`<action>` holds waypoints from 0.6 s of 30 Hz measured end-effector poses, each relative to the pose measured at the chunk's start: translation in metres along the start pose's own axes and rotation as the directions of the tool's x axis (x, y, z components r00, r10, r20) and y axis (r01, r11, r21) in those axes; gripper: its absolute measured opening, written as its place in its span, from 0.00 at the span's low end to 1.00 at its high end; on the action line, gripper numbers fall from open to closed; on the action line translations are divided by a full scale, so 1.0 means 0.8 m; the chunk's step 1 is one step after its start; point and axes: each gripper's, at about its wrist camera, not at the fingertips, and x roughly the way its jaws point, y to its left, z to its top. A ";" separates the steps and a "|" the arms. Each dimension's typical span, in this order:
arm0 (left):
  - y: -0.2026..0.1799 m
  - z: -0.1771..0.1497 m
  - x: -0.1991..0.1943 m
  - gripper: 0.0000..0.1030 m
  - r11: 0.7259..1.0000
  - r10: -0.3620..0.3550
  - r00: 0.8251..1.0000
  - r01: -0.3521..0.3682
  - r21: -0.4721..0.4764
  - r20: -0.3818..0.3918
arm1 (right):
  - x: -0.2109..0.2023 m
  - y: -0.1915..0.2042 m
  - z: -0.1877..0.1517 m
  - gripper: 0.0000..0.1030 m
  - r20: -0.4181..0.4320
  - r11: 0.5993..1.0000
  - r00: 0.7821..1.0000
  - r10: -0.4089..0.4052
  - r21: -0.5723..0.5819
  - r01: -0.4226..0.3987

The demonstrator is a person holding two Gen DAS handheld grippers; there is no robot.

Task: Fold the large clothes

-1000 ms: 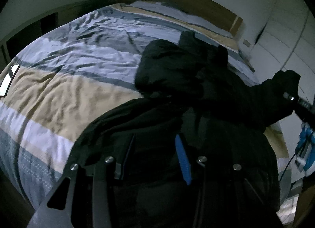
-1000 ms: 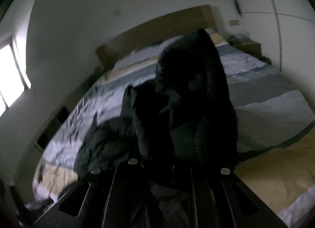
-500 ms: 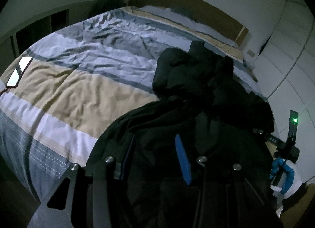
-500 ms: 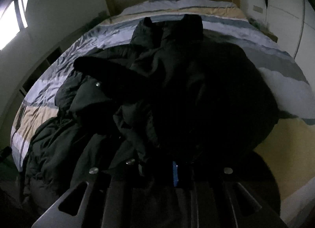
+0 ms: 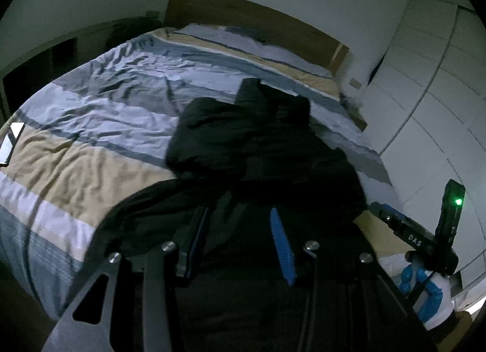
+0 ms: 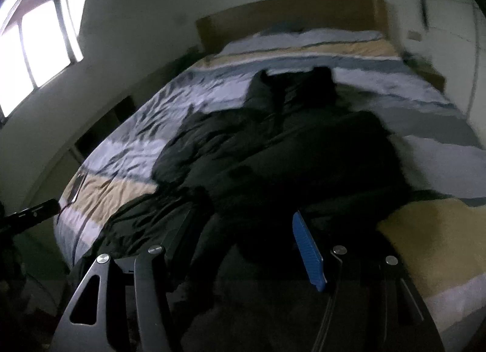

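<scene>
My left claw (image 5: 235, 238) sits low over the near edge of the bed, its two fingers spread apart with dark cloth lying in the gap between them; I cannot tell whether the cloth touches the blue pad (image 5: 282, 248) on the right finger. My right claw (image 6: 246, 242) also stands apart, fingers wide, its blue pad (image 6: 308, 251) showing plainly against the dark fabric beneath it. Neither claw pinches anything that I can make out.

Just beyond both claws lies the black jacket (image 5: 264, 151), a large puffy garment spread lengthwise up the bed, hem end nearest me and collar end pointing toward the headboard (image 5: 252, 22). In the right wrist view one side of the jacket (image 6: 273, 151) bunches in wrinkled folds to the left, while the other side lies smoother and darker.

At the right edge of the left wrist view I see my right hand (image 5: 420, 288) in a blue glove, gripping the other tool, a green light glowing on it.

Under the jacket, the striped duvet (image 5: 100, 115) runs in blue, white, grey and tan bands, rumpled on the left. A phone (image 5: 10, 143) rests near the bed's left edge. Farther back lie pillows (image 5: 243, 39), then the wooden headboard, with white wardrobe doors (image 5: 425, 93) at right. A bright window (image 6: 36, 45) shows at the left of the right wrist view.
</scene>
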 end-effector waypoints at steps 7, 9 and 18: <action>-0.102 0.021 0.068 0.39 0.996 -0.038 0.999 0.040 0.082 -0.025 | -0.025 -0.065 0.023 0.60 0.058 0.993 0.992 -0.115 0.049 0.112; -0.132 0.029 0.100 0.39 0.992 -0.042 0.999 0.046 0.118 -0.032 | -0.018 -0.080 0.031 0.60 0.062 0.991 0.990 -0.126 0.053 0.123; -0.207 0.045 0.254 0.39 0.982 -0.042 0.996 0.057 0.178 -0.084 | 0.062 -0.128 0.060 0.60 0.031 0.990 0.991 -0.132 0.048 0.130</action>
